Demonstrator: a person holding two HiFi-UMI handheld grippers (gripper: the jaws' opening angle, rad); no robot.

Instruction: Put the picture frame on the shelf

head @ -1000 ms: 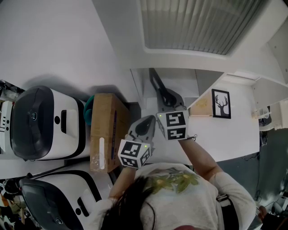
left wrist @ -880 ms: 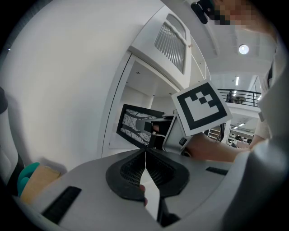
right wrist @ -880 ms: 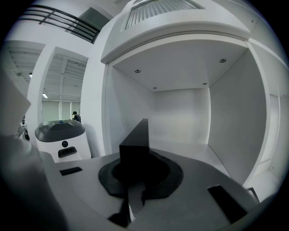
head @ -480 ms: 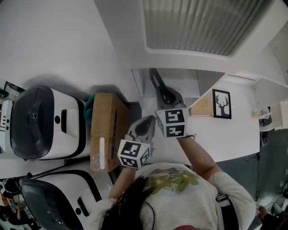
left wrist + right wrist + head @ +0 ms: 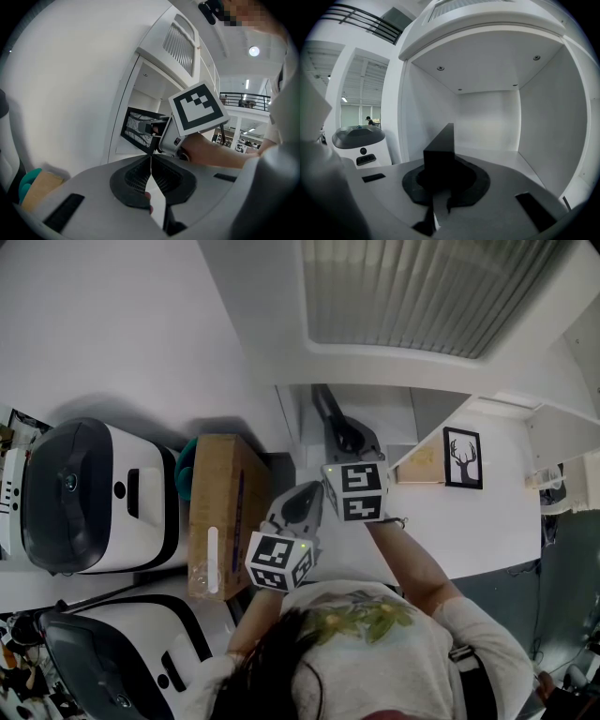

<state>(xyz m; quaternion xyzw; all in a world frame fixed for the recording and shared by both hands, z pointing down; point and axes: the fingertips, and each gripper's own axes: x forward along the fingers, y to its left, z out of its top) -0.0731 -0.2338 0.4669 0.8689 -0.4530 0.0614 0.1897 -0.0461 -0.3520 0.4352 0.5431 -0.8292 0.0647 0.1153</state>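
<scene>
The picture frame (image 5: 139, 127) is black with a pale branch pattern, and my right gripper (image 5: 151, 127) is shut on its edge, holding it upright. In the right gripper view the frame (image 5: 439, 149) stands edge-on between the jaws of that gripper (image 5: 443, 180), facing the open white shelf compartment (image 5: 487, 117). From above, the frame (image 5: 328, 413) is a thin dark strip reaching out from the right gripper (image 5: 349, 448) at the shelf's (image 5: 375, 413) front. My left gripper (image 5: 305, 495) hangs back beside it, nearer me, shut and empty (image 5: 151, 161).
A cardboard box (image 5: 220, 512) and a teal object (image 5: 185, 470) lie left of the shelf, beside two white-and-black machines (image 5: 94, 493) (image 5: 122, 662). A second framed picture of a deer (image 5: 461, 457) lies on the white surface (image 5: 497, 521) at right.
The right gripper with the frame has edged slightly toward the shelf. The left gripper has kept still.
</scene>
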